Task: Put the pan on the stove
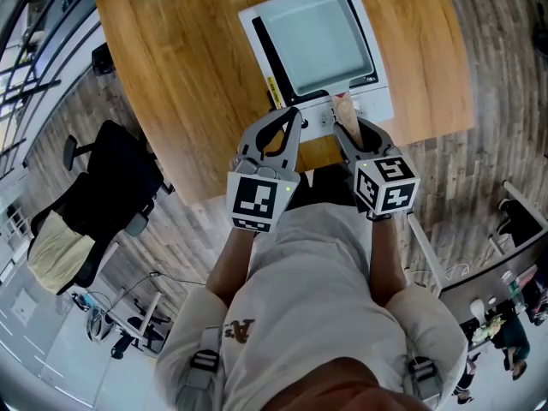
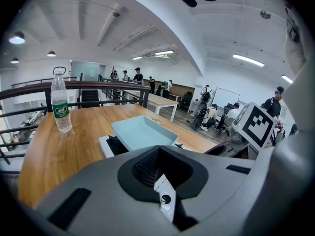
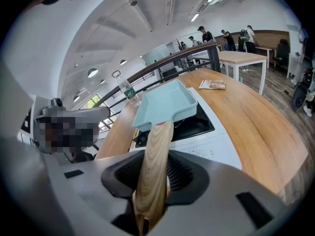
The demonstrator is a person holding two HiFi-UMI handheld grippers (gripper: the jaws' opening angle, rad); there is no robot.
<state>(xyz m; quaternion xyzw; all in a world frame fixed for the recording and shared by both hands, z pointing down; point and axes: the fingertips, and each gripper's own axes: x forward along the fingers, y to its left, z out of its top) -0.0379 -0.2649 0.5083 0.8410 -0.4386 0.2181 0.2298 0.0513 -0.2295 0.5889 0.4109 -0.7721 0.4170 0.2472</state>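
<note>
At the near edge of the desk (image 1: 171, 84), the right tool (image 3: 153, 181) grips the rigid, likely front-heavy pan (image 1: 321, 41) by its wooden handle (image 3: 158, 136); left tool (image 1: 294, 116) closed, empty.

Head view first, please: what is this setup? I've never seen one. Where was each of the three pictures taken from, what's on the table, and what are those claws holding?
There is no robot here. A person holds a hand-held claw in each hand. The head view comes from a camera on the person's head looking steeply down, so you see the left claw and the right claw from above. The checkered cubes are simply part of the claws. The other two pictures each come from a camera riding on one claw, looking along its jaws. On the wooden table sits a white stove with a pale blue square pan on top. A water bottle stands farther off. The right claw grips the pan's wooden handle. The left claw is closed and holds nothing.
</note>
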